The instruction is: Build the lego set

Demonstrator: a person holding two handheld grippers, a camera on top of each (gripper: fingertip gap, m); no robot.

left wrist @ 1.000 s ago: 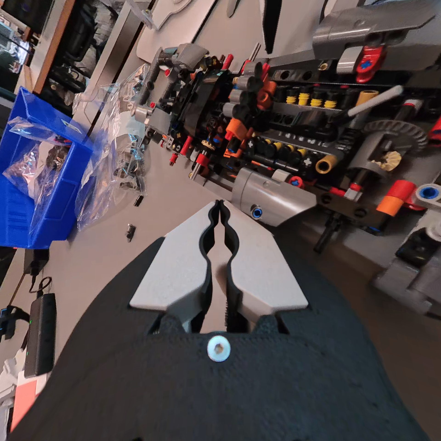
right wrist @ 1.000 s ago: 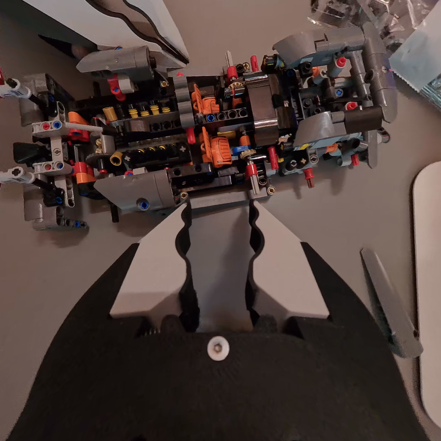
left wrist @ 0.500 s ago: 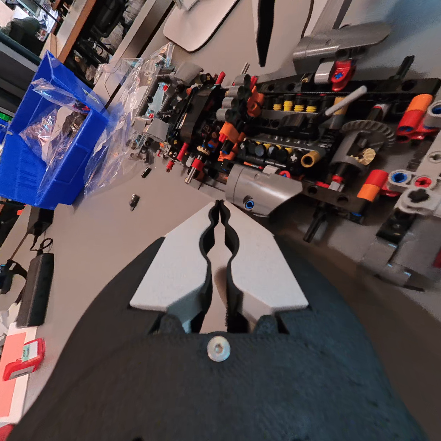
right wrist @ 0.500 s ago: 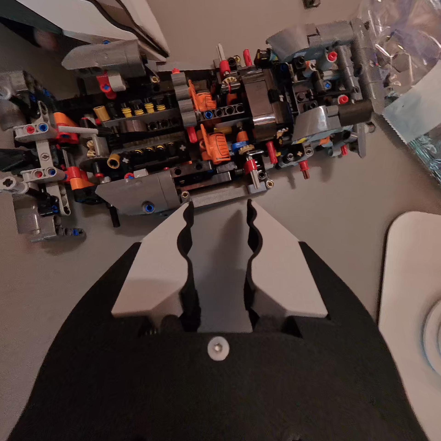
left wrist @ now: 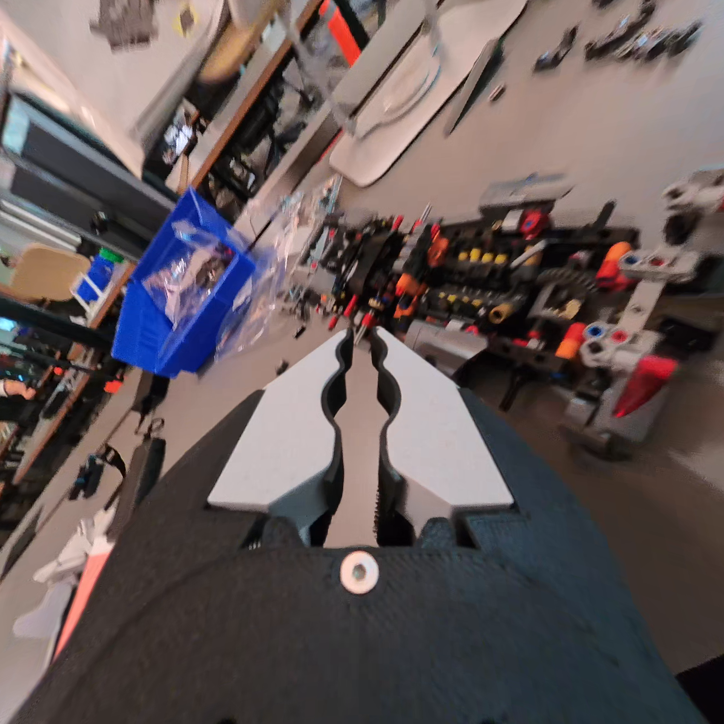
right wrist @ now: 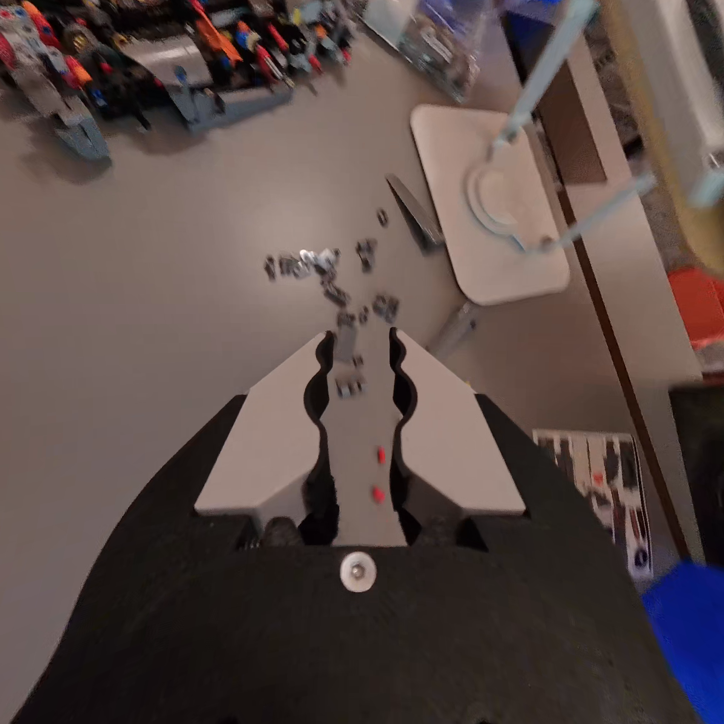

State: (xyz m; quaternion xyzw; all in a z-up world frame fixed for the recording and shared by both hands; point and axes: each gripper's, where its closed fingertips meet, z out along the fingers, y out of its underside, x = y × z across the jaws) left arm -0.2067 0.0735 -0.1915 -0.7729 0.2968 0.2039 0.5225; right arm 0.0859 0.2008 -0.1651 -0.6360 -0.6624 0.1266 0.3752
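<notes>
A: Your left gripper (left wrist: 362, 337) hangs over the grey table (left wrist: 489, 164) with its fingers slightly parted, a narrow slot between the tips and nothing clamped in it.

B: What's nearest those tips?

A: The near edge of the building-block vehicle chassis (left wrist: 462, 282), black beams with orange, yellow and red pieces. A red-capped axle (left wrist: 366, 325) pokes out from it right at the slot, though the blur means I cannot tell whether you touch it. Left of the chassis lie clear plastic bags (left wrist: 266, 282), then a blue bin (left wrist: 176, 309) with more bags in it. Farther back stands a white monitor base (left wrist: 399, 113).

B: And the right?

A: Your right gripper (right wrist: 360, 337) is open wider, its pads holding nothing. You look straight down at the table (right wrist: 156, 313), and a scatter of small dark grey pieces (right wrist: 333, 282) lies just ahead of the tips. One longer grey piece (right wrist: 345, 346) and a small grey block (right wrist: 348, 386) show on the table between the fingers, and the pads don't press on them. Two small red pins (right wrist: 379, 474) show farther back in the gap.

B: Around it?

A: The chassis (right wrist: 156, 51) sits well off at top left, the white monitor base (right wrist: 493, 203) on the right with a dark grey panel (right wrist: 415, 211) beside it, and a printed sheet (right wrist: 595, 493) at lower right.
</notes>
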